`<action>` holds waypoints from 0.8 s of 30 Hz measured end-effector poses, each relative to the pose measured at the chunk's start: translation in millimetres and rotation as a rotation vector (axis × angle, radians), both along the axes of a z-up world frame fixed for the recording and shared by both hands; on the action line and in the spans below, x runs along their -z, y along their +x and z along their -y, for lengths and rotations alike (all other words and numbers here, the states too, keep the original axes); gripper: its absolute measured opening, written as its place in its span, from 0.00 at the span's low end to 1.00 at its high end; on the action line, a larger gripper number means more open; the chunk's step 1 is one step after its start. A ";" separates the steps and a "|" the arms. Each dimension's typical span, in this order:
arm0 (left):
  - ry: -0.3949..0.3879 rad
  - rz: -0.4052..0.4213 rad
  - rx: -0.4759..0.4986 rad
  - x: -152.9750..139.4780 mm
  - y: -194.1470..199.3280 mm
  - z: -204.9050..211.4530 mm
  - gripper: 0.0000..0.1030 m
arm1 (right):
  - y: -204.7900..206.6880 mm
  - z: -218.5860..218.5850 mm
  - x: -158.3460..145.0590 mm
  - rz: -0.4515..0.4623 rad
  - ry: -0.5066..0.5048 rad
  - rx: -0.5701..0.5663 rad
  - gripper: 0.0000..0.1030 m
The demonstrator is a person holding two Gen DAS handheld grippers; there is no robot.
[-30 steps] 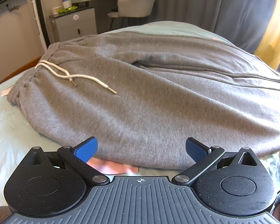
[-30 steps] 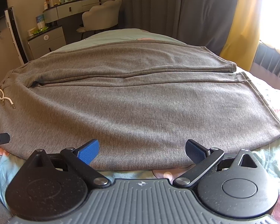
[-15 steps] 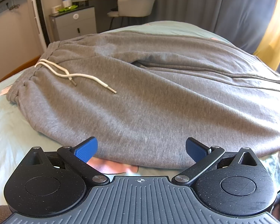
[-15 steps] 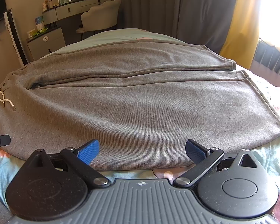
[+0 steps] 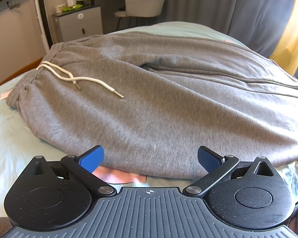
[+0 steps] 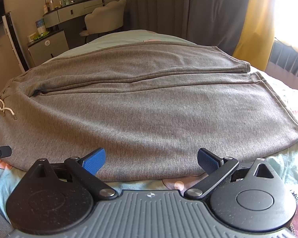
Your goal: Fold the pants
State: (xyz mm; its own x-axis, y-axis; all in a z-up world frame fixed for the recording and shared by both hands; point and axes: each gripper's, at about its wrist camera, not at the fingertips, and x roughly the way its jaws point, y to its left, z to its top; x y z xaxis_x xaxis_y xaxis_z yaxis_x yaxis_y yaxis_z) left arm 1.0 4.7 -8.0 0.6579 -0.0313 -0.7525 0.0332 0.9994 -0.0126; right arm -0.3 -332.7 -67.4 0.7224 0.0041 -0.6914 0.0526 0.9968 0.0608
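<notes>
The grey pants [image 5: 168, 103] lie spread flat across the bed [image 5: 8, 138] with no fold yet made, so everything remains, while the left gripper [image 5: 150, 157] and right gripper [image 6: 151, 158] hover at the near edge, jaws apart and empty.

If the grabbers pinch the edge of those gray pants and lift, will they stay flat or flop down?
The gray pants would probably flop: they are soft knit and already sag into creases over the bed. The loose white drawstring will likely dangle and slide. The thick fabric looks grippy, so probably not slippery.
</notes>
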 end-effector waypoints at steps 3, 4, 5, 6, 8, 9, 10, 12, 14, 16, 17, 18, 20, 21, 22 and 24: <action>0.000 -0.001 0.000 0.0 -0.6 0.3 1.00 | -0.1 0.5 0.1 0.000 0.000 0.000 0.96; -0.001 0.000 0.000 -0.1 -0.1 -0.2 1.00 | -0.1 0.3 0.1 -0.001 0.000 0.000 0.96; -0.001 0.000 0.000 -0.1 -0.3 -0.2 1.00 | -0.2 0.5 0.1 0.000 0.000 0.000 0.96; -0.002 -0.001 0.000 -0.1 -0.3 -0.1 1.00 | -0.3 0.6 0.4 -0.001 0.000 0.001 0.96; -0.001 -0.001 -0.001 -0.2 -0.3 0.0 1.00 | 0.0 0.4 0.4 -0.002 0.001 0.002 0.96; -0.001 -0.001 0.000 -0.2 -0.3 0.0 1.00 | 0.1 0.4 0.4 -0.002 0.001 0.002 0.96; -0.001 -0.001 0.000 -0.3 0.3 -0.6 1.00 | 0.1 0.4 0.4 -0.002 0.001 0.002 0.96; -0.002 -0.001 0.000 -0.3 0.3 -0.6 1.00 | 0.2 0.5 0.4 -0.002 0.001 0.002 0.96; -0.001 -0.002 -0.001 -0.3 0.3 -0.6 1.00 | 0.8 1.3 0.8 -0.004 0.003 0.004 0.96; -0.002 -0.001 0.000 -0.3 -0.2 -0.3 1.00 | 1.0 1.7 1.1 -0.006 0.003 0.007 0.96; -0.002 -0.002 0.000 -0.2 0.0 -0.4 1.00 | 1.4 2.4 1.2 -0.007 0.004 0.007 0.96; -0.002 -0.002 0.000 -0.2 -0.1 -0.4 1.00 | 1.5 2.3 1.2 -0.008 0.004 0.008 0.96; -0.002 -0.002 0.000 -0.3 0.4 -0.9 1.00 | 1.7 2.1 1.3 -0.009 0.004 0.009 0.96; -0.001 -0.003 -0.001 -0.2 0.0 -0.4 1.00 | 1.7 2.1 1.3 -0.008 0.004 0.008 0.96; -0.002 -0.004 -0.001 -0.4 0.3 -0.8 1.00 | 1.8 2.1 1.5 -0.009 0.004 0.008 0.96; -0.002 -0.004 -0.002 -0.3 0.5 -1.3 1.00 | 1.7 1.9 1.5 -0.009 0.003 0.009 0.96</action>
